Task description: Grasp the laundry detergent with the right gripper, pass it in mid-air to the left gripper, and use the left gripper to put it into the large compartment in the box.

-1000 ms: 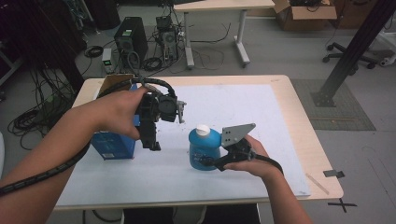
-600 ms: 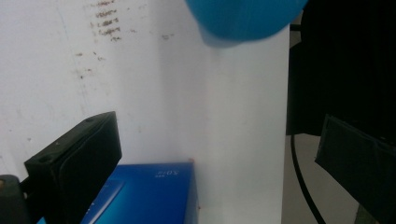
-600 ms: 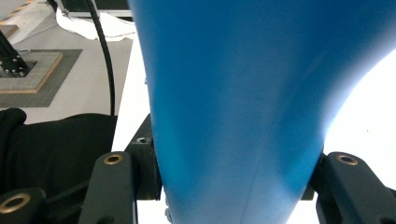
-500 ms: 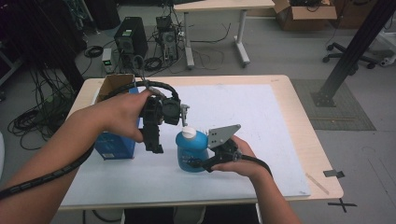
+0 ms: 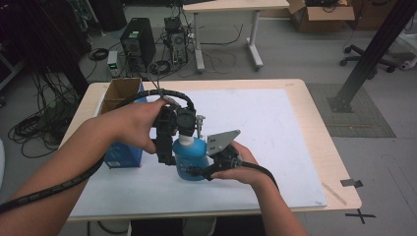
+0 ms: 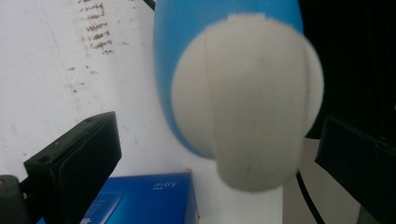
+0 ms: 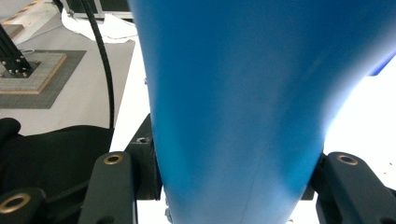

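Bottle (image 5: 191, 158) now shifted left, under left gripper (image 5: 186, 129); its jaws spread apart around white cap (image 6: 246, 100). Right gripper (image 5: 209, 168) clamps bottle body.

A blue bottle (image 7: 243, 107) is sitting between the right tool (image 7: 233, 186)'s two black jaws, which are pressing its sides. A black cable (image 7: 103, 56) is hanging at the left over the white desk (image 7: 133, 93).

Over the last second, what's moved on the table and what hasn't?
The right hand-held gripper, shut on the blue bottle, carried it leftward across the white mat until its white cap sits between the open jaws of the left hand-held gripper, which shifted slightly right to meet it. The blue box and cardboard box stayed put.
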A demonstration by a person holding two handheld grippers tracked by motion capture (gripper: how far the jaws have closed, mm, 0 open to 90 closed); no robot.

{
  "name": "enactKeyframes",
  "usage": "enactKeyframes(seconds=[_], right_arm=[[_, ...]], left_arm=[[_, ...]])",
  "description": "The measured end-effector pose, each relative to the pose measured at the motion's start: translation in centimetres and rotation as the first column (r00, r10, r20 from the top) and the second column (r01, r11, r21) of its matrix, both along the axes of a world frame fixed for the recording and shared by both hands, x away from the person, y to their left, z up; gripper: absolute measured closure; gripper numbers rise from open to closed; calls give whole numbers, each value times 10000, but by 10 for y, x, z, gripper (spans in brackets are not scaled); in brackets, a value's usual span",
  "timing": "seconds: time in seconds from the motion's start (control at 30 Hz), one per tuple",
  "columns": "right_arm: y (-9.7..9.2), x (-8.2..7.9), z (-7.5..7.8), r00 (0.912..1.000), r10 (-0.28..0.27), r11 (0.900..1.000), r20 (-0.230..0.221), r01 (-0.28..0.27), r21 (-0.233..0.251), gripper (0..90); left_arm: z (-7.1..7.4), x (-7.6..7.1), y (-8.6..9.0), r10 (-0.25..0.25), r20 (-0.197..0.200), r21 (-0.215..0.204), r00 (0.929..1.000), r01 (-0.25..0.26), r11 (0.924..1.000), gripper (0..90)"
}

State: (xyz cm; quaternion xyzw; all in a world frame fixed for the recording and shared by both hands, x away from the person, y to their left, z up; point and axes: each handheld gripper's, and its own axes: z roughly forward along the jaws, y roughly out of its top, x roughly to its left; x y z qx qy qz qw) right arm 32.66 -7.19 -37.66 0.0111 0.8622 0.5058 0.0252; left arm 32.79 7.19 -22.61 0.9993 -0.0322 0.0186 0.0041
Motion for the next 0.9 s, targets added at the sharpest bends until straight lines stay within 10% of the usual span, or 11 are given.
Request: enactKeyframes(seconds=[0.9], right_arm=[[17, -2, 4, 10000, -26, 9999, 71, 25, 107, 438]], left_arm=[[-11, -8, -11, -148, 141, 240, 9998, 144, 9996, 53]])
